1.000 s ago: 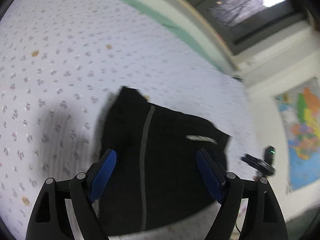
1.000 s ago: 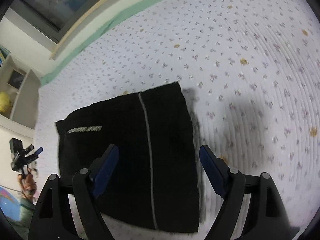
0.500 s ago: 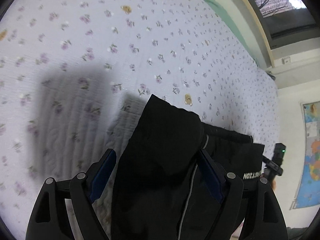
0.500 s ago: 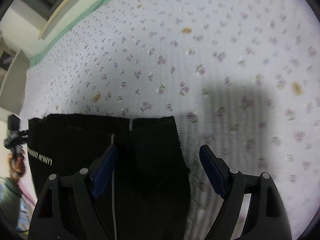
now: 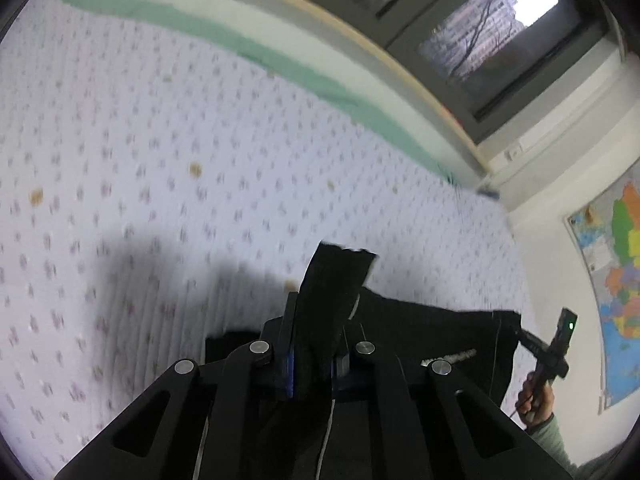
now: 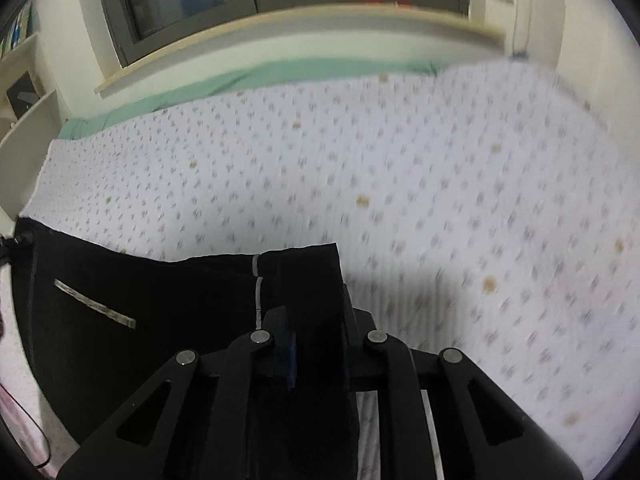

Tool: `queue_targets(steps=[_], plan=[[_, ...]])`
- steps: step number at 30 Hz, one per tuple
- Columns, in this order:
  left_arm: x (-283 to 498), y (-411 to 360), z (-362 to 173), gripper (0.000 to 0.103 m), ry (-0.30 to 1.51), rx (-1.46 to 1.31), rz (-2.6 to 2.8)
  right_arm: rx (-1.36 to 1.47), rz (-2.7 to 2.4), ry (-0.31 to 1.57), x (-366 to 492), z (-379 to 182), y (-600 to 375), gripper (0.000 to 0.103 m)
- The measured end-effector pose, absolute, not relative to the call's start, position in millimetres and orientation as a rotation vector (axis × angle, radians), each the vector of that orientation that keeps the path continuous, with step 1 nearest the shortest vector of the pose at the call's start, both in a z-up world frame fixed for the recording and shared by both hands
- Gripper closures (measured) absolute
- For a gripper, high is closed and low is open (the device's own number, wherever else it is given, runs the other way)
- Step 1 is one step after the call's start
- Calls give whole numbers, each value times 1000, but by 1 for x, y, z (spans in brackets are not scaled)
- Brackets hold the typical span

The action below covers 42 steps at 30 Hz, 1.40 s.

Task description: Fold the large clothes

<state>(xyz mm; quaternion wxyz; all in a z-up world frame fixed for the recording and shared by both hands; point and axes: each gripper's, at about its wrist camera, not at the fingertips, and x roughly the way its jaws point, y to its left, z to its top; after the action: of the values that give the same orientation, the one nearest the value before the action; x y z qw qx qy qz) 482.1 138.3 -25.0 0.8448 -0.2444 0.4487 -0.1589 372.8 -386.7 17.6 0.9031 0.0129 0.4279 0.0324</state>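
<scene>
Black garment (image 6: 132, 292), grey side stripe, lying partly folded on floral quilted bed (image 6: 400, 184). Left gripper (image 5: 316, 344): fingers pinching 1 corner, fabric standing up between them. Right gripper (image 6: 316, 332): fingers pinching other corner. Judgement: fold being carried over; advise lifting both corners level, moving both in step, keeping edge taut, lining up edges before releasing.

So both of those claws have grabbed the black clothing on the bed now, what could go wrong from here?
The left gripper pinches only a narrow bunched corner of the black garment, so the cloth might slip out mid-fold. The right gripper bites a thicker doubled edge; uneven pulls could skew the fold. Dragging might also rumple the floral bedspread.
</scene>
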Motion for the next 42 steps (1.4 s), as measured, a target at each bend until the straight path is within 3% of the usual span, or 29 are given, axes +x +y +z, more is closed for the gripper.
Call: queue_targets(steps=[4, 8, 10, 11, 13, 14, 17, 18, 23, 29, 31, 36, 42], plan=[[514, 135, -69, 92, 1053, -536, -238, 16, 9, 1013, 414, -37, -380, 85], [532, 137, -150, 91, 1234, -565, -147, 90, 13, 1200, 440, -111, -386, 83], [534, 138, -179, 85, 1309, -624, -130, 105, -9, 1238, 443, -128, -390, 77], [533, 141, -185, 84, 1310, -659, -139, 113, -10, 1234, 443, -126, -392, 68], [532, 148, -181, 82, 1297, -685, -160, 127, -28, 1231, 442, -118, -399, 52], [530, 150, -176, 75, 1287, -670, -167, 142, -29, 1224, 440, -112, -404, 47], [522, 158, -148, 53, 1260, -563, -134, 178, -14, 1185, 424, -82, -412, 47], [518, 161, -137, 52, 1243, -532, -127, 182, -10, 1161, 416, -68, -413, 46], [482, 144, -64, 53, 1139, -310, -122, 191, 41, 1043, 365, -8, -390, 21], [424, 90, -22, 50, 1094, -128, -209, 166, 183, 1056, 316, 4, -322, 17], [404, 66, -24, 44, 1094, -184, -309, 159, 228, 1094, 304, -10, -300, 17], [376, 13, -66, 43, 1177, -322, -465, 102, 236, 1149, 286, -48, -266, 17], [368, -23, -134, 43, 1241, -179, -413, -4, 167, 1217, 286, -107, -251, 14]])
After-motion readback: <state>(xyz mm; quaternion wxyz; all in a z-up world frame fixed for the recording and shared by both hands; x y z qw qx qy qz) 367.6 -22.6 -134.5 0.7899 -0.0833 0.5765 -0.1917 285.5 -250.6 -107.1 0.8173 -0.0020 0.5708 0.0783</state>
